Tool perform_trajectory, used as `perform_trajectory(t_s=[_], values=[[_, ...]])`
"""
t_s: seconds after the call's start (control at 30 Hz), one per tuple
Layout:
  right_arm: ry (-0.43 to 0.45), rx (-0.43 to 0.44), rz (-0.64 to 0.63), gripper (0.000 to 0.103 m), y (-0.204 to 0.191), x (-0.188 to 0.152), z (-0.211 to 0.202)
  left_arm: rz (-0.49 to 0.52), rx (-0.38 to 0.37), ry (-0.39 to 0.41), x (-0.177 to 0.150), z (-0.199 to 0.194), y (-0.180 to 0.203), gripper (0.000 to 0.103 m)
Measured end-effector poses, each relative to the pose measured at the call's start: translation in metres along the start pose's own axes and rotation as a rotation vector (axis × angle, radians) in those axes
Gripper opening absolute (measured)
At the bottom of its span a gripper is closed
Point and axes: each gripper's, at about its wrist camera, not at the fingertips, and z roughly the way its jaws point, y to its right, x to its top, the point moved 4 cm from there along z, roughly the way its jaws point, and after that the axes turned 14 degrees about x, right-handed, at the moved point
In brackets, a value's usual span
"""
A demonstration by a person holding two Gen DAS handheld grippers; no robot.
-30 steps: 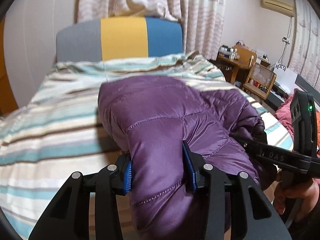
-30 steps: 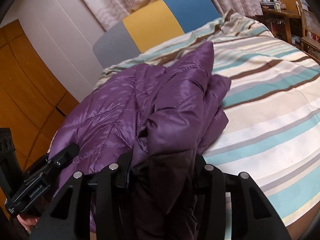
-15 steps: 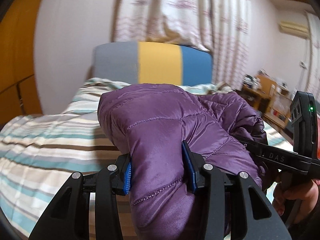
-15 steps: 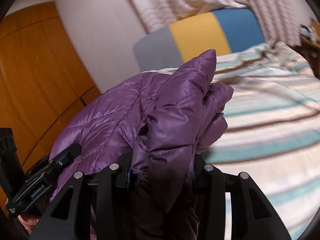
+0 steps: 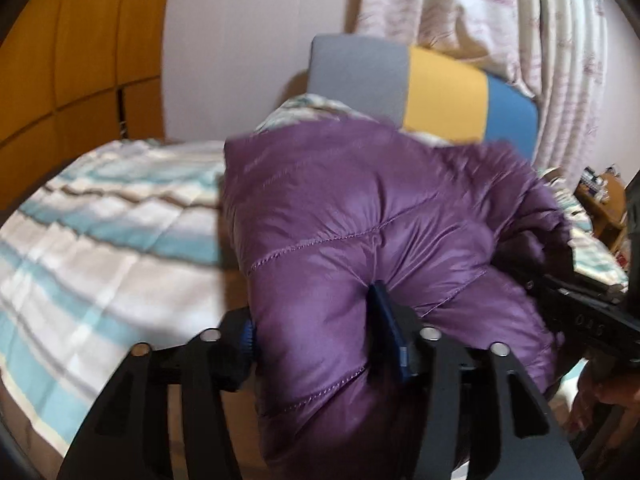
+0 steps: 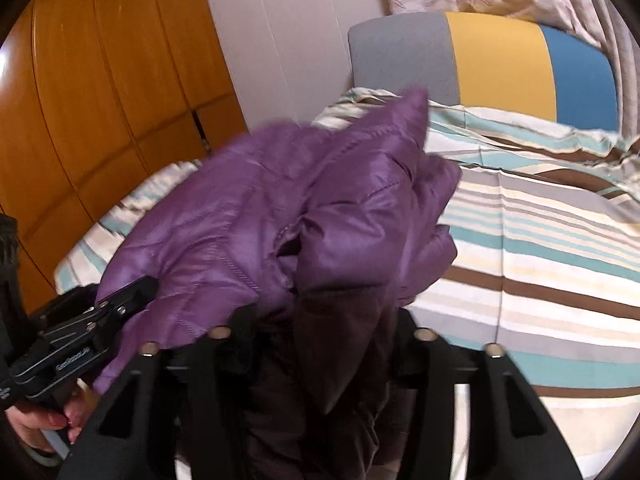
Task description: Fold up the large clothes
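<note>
A puffy purple quilted jacket (image 5: 360, 208) is bunched up and held over the striped bed (image 5: 100, 240). My left gripper (image 5: 316, 336) has a thick fold of it between its blue pads; the right pad still dents the fabric while the jaws are opening. In the right wrist view, the jacket (image 6: 280, 208) and its dark lining fill my right gripper (image 6: 324, 320), whose jaws are also opening with the cloth still pressed between them. Each view also shows the other gripper, hand-held: the right gripper (image 5: 580, 312) and the left gripper (image 6: 100, 320).
A grey, yellow and blue headboard (image 6: 500, 60) stands at the far end of the bed (image 6: 540, 260). An orange wooden wardrobe (image 6: 100, 80) lines the left side. Patterned curtains (image 5: 480, 20) hang behind, and a wooden desk (image 5: 604, 204) sits far right.
Both grippers have swung left with the jacket, bringing the wardrobe into view. The gaps between both pairs of fingers have widened slightly, with the jacket still in them.
</note>
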Motion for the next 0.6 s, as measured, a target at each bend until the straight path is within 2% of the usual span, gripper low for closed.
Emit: perform_trajectory(t_s=[0.13,0.2,0.23,0.3,0.37,0.43,0.5,0.6], values=[[-0.022,-0.009,0.075,0.065,0.012,-0.022,0.000,0.028,0.022,0.020,-0.015,-0.014,0.006,0.060],[-0.032,-0.017,0.114,0.072,0.021,-0.021,0.000,0.026,0.034,0.003,-0.015,-0.017,0.005,0.069],[-0.034,-0.021,0.131,0.074,0.020,-0.022,-0.003,0.012,0.041,-0.013,-0.012,-0.014,0.001,0.073],[-0.016,-0.012,0.173,0.075,0.021,-0.020,-0.014,-0.047,0.048,-0.068,-0.006,-0.017,-0.009,0.089],[0.048,-0.005,0.186,0.075,0.019,-0.011,-0.034,-0.111,0.030,-0.095,0.000,-0.024,-0.019,0.089],[0.120,-0.028,0.168,0.076,0.015,-0.001,-0.055,-0.200,0.007,-0.073,0.019,-0.035,-0.029,0.089],[0.179,-0.051,0.139,0.075,0.012,0.026,-0.066,-0.240,0.002,-0.055,0.042,-0.037,-0.030,0.089],[0.166,-0.060,0.134,0.074,0.008,0.062,-0.057,-0.223,0.023,-0.059,0.091,-0.020,-0.014,0.089]])
